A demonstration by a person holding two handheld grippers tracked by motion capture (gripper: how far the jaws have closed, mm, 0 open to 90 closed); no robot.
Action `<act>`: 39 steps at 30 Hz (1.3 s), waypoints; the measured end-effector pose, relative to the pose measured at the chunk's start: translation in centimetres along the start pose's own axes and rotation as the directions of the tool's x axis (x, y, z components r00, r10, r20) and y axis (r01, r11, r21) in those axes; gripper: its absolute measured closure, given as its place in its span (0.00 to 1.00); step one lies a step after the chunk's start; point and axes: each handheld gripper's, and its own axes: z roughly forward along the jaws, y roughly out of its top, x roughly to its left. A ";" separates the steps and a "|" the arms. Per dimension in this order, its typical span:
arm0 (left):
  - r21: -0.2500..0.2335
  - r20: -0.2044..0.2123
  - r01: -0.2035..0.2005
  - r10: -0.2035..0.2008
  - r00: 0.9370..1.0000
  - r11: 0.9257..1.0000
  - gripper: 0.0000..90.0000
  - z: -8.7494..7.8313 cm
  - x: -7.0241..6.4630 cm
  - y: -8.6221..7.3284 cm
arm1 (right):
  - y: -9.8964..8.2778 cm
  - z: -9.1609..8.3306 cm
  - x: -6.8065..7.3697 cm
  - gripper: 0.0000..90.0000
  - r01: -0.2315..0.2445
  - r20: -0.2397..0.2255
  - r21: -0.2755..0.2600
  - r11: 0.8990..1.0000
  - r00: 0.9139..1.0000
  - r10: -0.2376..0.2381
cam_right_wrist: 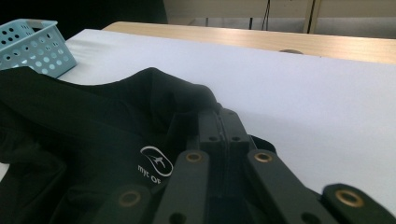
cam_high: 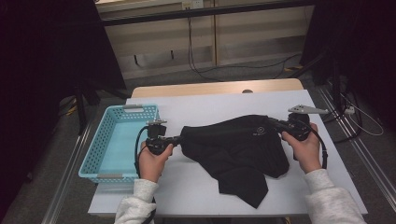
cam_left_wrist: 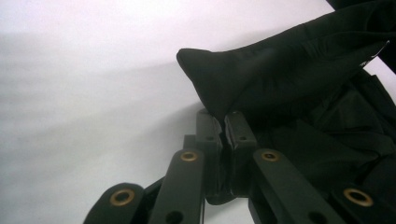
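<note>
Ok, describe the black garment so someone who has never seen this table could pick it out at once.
On the white table, right of the light blue basket, lies a crumpled black garment, stretched between the left gripper and right gripper, each shut on an edge. It is the one dark, soft thing there, with a small white logo.
</note>
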 end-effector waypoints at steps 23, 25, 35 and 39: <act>0.005 0.006 -0.009 0.009 1.000 1.000 0.96 -0.1 -0.5 0.7 | -0.4 -0.4 -0.1 0.99 -0.005 -0.002 0.004 1.000 1.000 0.005; -0.001 0.005 -0.009 0.009 1.000 1.000 0.96 -0.3 -0.5 1.1 | -0.2 -0.5 -0.3 0.99 -0.011 -0.005 0.000 1.000 1.000 0.011; -0.040 -0.002 0.012 -0.012 1.000 0.999 0.96 -0.7 -0.6 4.7 | 1.6 -0.5 -0.6 0.99 -0.005 -0.013 -0.015 1.000 1.000 0.005; -0.031 -0.008 0.043 -0.043 0.999 0.999 0.96 0.0 0.5 6.7 | 2.2 0.4 -1.1 0.99 -0.019 -0.014 0.000 1.000 1.000 0.019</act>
